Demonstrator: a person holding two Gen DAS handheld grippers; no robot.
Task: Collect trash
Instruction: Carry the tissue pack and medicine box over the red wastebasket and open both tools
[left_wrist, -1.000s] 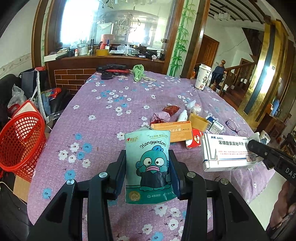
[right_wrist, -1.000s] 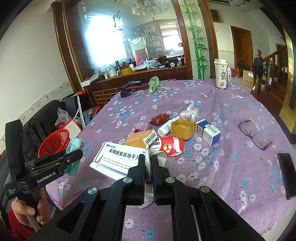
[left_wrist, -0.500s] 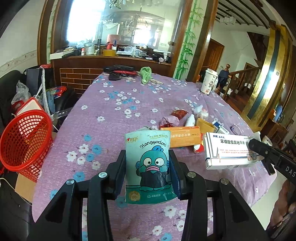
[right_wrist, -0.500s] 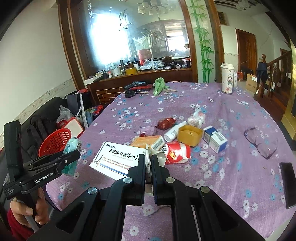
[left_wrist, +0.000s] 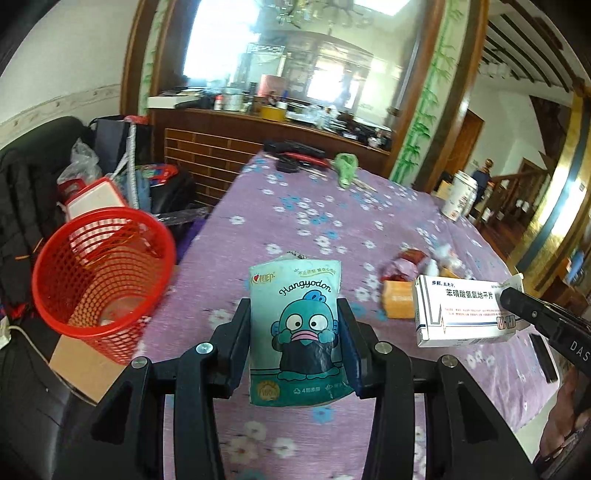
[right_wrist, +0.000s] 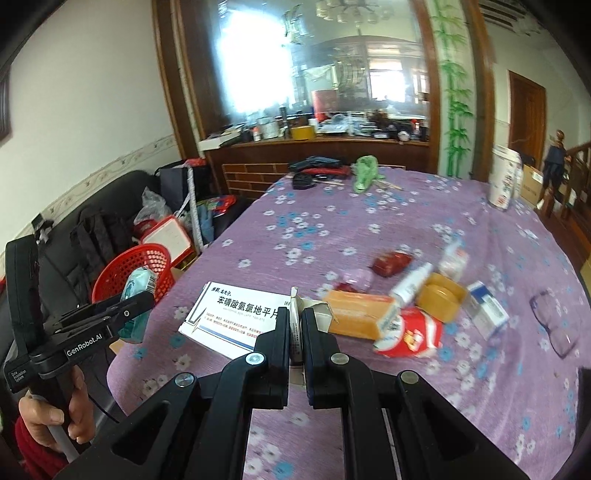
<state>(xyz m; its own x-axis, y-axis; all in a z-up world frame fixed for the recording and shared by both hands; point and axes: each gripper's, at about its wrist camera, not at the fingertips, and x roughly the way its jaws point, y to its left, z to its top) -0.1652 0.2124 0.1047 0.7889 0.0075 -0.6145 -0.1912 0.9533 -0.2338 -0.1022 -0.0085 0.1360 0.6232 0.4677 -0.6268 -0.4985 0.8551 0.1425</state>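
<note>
My left gripper (left_wrist: 294, 314) is shut on a teal tissue pack (left_wrist: 297, 325) with a cartoon fish, held above the table's left edge, right of a red mesh basket (left_wrist: 99, 273). The pack (right_wrist: 133, 295) and basket (right_wrist: 136, 266) also show in the right wrist view. My right gripper (right_wrist: 295, 317) is shut on the end flap of a white medicine box (right_wrist: 229, 317), held above the table. That box (left_wrist: 461, 314) shows at the right of the left wrist view.
On the purple flowered tablecloth (right_wrist: 369, 229) lie an orange box (right_wrist: 354, 314), a red-white wrapper (right_wrist: 410, 332), a yellow lid (right_wrist: 439, 299), a small blue-white box (right_wrist: 487, 310), a spray bottle (right_wrist: 410, 284) and glasses (right_wrist: 554, 321). A white cup (right_wrist: 504, 181) stands far right.
Both grippers have moved left with their loads. The red basket now sits much closer to the tissue pack in the left wrist view.
</note>
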